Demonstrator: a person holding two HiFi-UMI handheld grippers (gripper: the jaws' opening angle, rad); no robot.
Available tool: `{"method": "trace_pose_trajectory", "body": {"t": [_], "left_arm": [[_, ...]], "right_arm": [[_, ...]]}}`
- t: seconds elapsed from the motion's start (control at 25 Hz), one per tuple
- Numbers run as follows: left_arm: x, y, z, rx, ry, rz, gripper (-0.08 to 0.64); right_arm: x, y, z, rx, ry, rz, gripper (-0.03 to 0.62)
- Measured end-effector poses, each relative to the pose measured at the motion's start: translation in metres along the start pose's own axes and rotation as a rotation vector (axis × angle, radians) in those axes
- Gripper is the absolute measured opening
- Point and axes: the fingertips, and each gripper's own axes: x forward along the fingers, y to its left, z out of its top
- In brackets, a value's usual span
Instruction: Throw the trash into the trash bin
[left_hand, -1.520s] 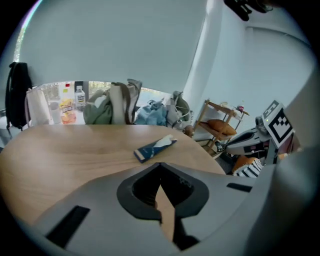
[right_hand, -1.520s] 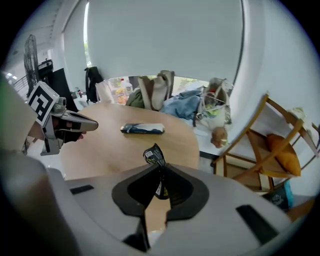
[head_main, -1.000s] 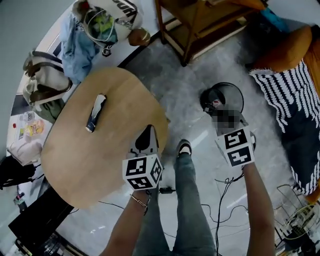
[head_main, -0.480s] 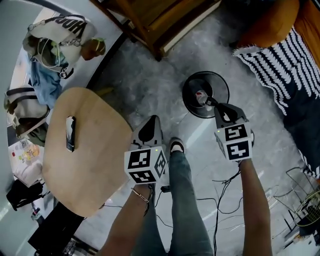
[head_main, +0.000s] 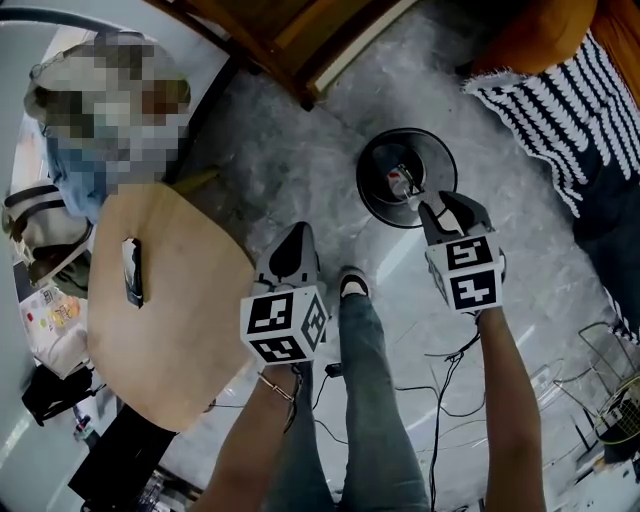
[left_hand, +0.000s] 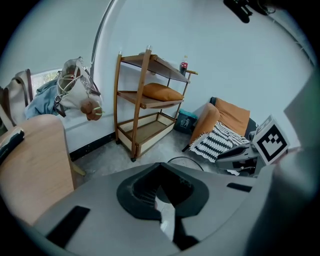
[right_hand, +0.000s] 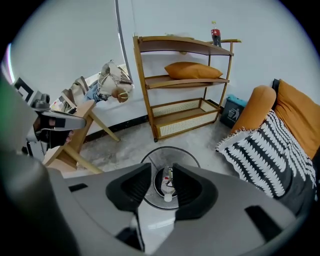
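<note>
Release over the trash bin (head_main: 366, 190). Keep the right gripper (head_main: 440, 208) centred above the round opening, pointing steeply down, with jaws just opened to a moderate gap and clamped on nothing. Confirm through that gap the trash (head_main: 401, 183): already down inside the bin, near its floor, clear of both pads. Hold off withdrawing until clearly settled below the rim, then lift straight up to avoid knocking the bin over. Keep the left gripper (head_main: 298, 235) parked to the left, near the table (head_main: 190, 340) edge, jaws closed together and empty. Expect a further pick from the table: a dark, flat, oblong item (head_main: 130, 270) lying far left, well apart from both grippers.

Materials:
- Bin of dark, fine wire mesh, round, tapering to a smaller base; likely light and easily tipped.
- Trash small and pale, with a red patch and a white cap-like end; probably thin plastic.
- Table of smooth pale wood, rounded in outline.
- Floor of mottled grey, polished, faintly reflective.
</note>
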Motion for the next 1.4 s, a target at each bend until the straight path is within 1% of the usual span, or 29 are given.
{"method": "trace_pose_trajectory", "body": {"t": [0.2,0.36,0.52,0.64,0.8,0.92,1.12,1.4], "left_arm": [[-0.003,0.005,-0.003,-0.022,-0.005,0.006,0.009],[-0.013,0.022,-0.002,-0.048,-0.021,0.021,0.009],[-0.034,0.050,0.000,-0.091,-0.048,0.058,0.009],[-0.056,0.079,-0.001,-0.131,-0.070,0.095,0.009],[-0.094,0.127,-0.008,-0.194,-0.100,0.163,0.009],[-0.129,0.168,-0.017,-0.242,-0.121,0.216,0.009],[-0.191,0.247,-0.042,-0.324,-0.151,0.311,0.009],[-0.280,0.358,-0.095,-0.475,-0.211,0.476,0.009]], "right_arm": [[0.000,0.000,0.001,-0.027,0.003,-0.004,0.141],[0.001,0.013,0.014,-0.073,-0.001,0.002,0.141],[0.001,0.042,0.040,-0.141,-0.014,0.029,0.141],[0.001,0.078,0.065,-0.197,-0.023,0.063,0.141],[0.005,0.135,0.096,-0.301,-0.033,0.116,0.141],[0.006,0.189,0.117,-0.384,-0.044,0.165,0.141],[0.016,0.299,0.147,-0.559,-0.050,0.269,0.141],[0.040,0.462,0.179,-0.858,-0.036,0.426,0.143]]}}
